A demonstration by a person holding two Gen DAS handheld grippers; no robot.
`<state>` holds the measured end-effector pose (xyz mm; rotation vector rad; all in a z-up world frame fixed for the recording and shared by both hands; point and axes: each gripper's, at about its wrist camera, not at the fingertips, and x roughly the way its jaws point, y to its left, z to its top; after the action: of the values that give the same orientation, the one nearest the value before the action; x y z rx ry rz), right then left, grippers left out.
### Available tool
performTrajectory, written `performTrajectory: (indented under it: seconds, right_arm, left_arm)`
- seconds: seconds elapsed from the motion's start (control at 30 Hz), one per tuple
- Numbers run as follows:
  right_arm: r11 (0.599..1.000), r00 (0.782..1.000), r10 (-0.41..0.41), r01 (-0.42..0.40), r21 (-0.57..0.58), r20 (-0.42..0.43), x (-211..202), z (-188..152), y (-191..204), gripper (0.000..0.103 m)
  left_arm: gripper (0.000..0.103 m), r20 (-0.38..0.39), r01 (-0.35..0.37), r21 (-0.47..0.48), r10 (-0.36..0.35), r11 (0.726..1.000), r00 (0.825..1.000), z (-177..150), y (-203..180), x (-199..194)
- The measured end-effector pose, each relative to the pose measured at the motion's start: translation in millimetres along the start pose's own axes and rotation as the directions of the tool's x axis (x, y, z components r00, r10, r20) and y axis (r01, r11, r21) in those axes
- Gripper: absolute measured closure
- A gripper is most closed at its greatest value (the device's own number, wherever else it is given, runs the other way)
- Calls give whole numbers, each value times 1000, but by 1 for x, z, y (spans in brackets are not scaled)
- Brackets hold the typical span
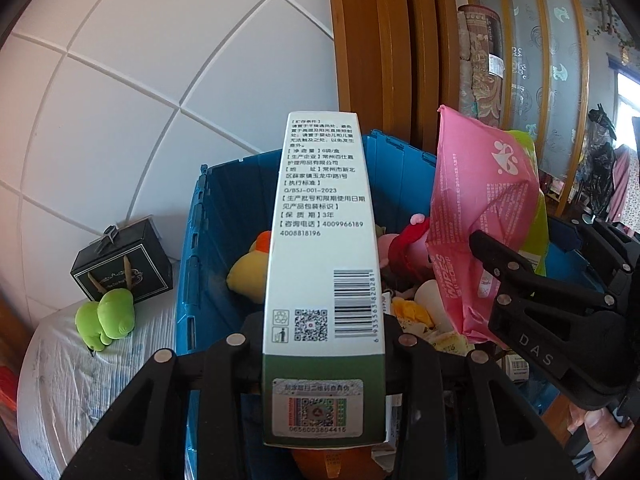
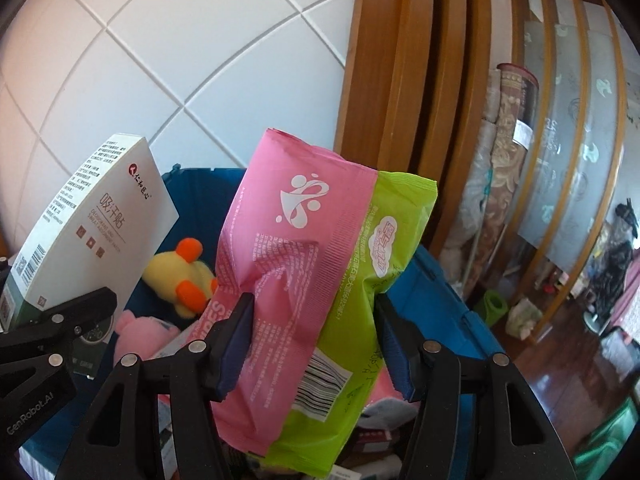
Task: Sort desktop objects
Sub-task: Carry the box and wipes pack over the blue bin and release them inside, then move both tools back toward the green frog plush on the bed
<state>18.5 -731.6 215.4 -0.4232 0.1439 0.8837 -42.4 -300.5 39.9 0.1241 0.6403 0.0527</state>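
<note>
Above the blue crate, the left wrist view shows our left gripper clamped on a tall white carton, held upright over the plush toys. We judge that a tilted release could tip the carton against the crate wall.

Over the same crate, the right wrist view shows our right gripper with its pads pressed on a pink wipes pack and a green pack together. The soft packs may slide apart and fall outside the crate.
</note>
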Motion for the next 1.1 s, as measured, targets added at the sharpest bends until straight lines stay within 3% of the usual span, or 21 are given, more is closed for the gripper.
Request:
performTrajectory:
  seconds: [0.03,0.1,0.13,0.23,0.27,0.5,0.7,0.93,1.1]
  right_arm:
    - [1000,1000,-6,6,-2,0,2,0,-2,36]
    - [1000,1000,-1,1,1,-4,7,0,-8,34]
    - [1000,1000,2,-2,6,-5,10,-1,-12,32]
    - [1000,1000,5,-5,24,-5,11,-5,-18,4]
    - [999,1000,14,-14,30,-2,10,-5,-21,0]
    - [996,999,40,-42,79,21,-8,0,-28,0]
    - [989,990,120,-125,73,68,-39,9,8,0]
    - [968,962,249,-249,-9,114,-76,30,98,0]
    - [936,934,351,-348,-52,66,-68,47,192,0]
  left_arm:
    - [66,1,-1,6,1,1000,1000,1,-4,3]
    - [46,4,-15,14,15,1000,1000,1,-7,3]
    - [41,14,-24,17,24,1000,1000,1,-8,1]
    - [38,34,-38,27,37,999,999,1,-9,-5]
    - [37,35,-39,32,38,999,999,0,-8,-7]
    - [37,57,-60,-4,60,998,997,-8,20,-27]
    - [37,69,-91,-54,94,994,993,-25,72,-48]
    - [37,18,-127,-150,131,980,991,-66,175,-59]
    - [37,-62,-179,-205,170,962,983,-109,266,-58]
